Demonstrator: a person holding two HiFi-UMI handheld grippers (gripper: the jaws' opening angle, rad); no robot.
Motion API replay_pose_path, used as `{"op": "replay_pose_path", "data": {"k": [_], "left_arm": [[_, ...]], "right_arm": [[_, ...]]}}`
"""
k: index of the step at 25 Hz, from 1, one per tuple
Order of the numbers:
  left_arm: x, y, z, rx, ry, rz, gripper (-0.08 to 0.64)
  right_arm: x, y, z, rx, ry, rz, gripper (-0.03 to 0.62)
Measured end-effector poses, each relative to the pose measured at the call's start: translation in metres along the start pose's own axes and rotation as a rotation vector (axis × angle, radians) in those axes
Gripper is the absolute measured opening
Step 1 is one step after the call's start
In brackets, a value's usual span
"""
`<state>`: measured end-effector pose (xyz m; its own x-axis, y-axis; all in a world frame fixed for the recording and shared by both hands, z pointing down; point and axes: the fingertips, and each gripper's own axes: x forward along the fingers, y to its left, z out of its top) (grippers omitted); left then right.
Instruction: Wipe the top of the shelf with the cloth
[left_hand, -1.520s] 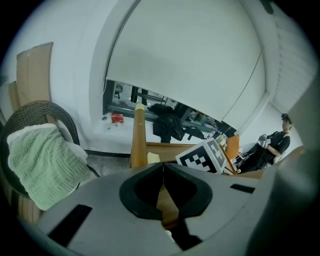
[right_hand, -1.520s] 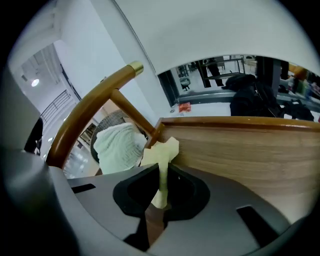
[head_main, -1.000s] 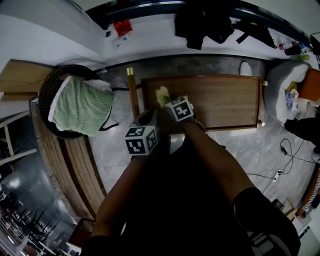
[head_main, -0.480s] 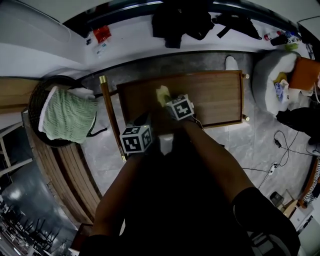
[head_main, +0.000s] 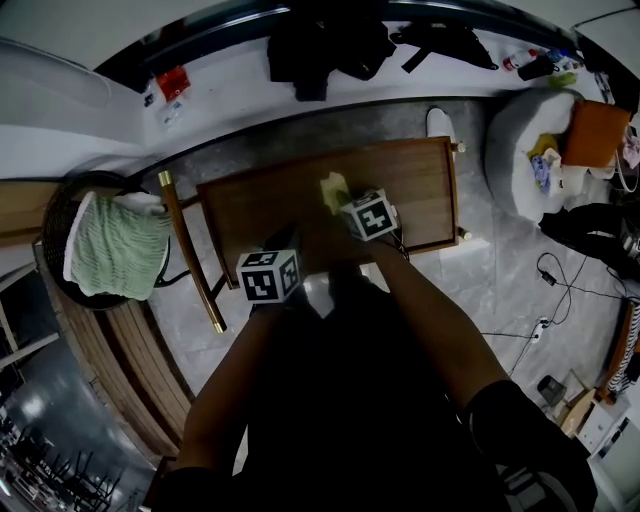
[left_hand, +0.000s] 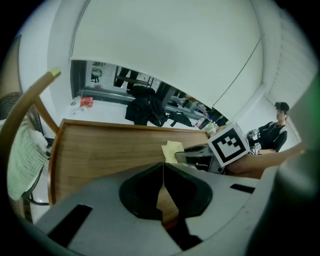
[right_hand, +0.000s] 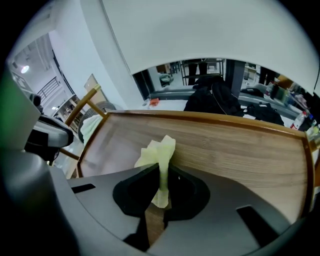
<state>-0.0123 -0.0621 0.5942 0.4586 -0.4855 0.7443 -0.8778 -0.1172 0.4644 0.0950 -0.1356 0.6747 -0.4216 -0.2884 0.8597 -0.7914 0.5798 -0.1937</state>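
Observation:
The wooden shelf top lies below me, a brown board with a raised rim, also seen in both gripper views. My right gripper is shut on a pale yellow cloth, whose free end rests on the board near its middle. From the left gripper view the cloth shows ahead beside the right gripper's marker cube. My left gripper hovers at the shelf's front left, jaws shut with nothing between them.
A dark round basket with a green knitted cloth stands to the left. A wooden pole with brass ends leans beside the shelf. Black clothes lie at the back, a white pouffe at the right.
The view has slid so the shelf and basket now sit further left and lower. The right gripper with the cloth stays near the board's middle; the left gripper holds its place.

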Motion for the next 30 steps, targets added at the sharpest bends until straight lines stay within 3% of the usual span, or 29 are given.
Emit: {"op": "replay_pose_path", "data": {"k": [10,18,30], "left_arm": [[0.043,-0.056,-0.007,0.033,0.033,-0.036,0.014],[0.058,-0.101,-0.008,0.081,0.036,-0.069,0.015],[0.045,-0.092,-0.009,0.03,-0.014,-0.046,0.015]], "right_arm": [[-0.042,-0.087,-0.04,0.054,0.006,-0.057,0.045],[-0.079,-0.159,-0.065,0.137,-0.028,-0.17,0.045],[-0.12,-0.218,-0.084,0.224,0.006,-0.419,0.044]]}}
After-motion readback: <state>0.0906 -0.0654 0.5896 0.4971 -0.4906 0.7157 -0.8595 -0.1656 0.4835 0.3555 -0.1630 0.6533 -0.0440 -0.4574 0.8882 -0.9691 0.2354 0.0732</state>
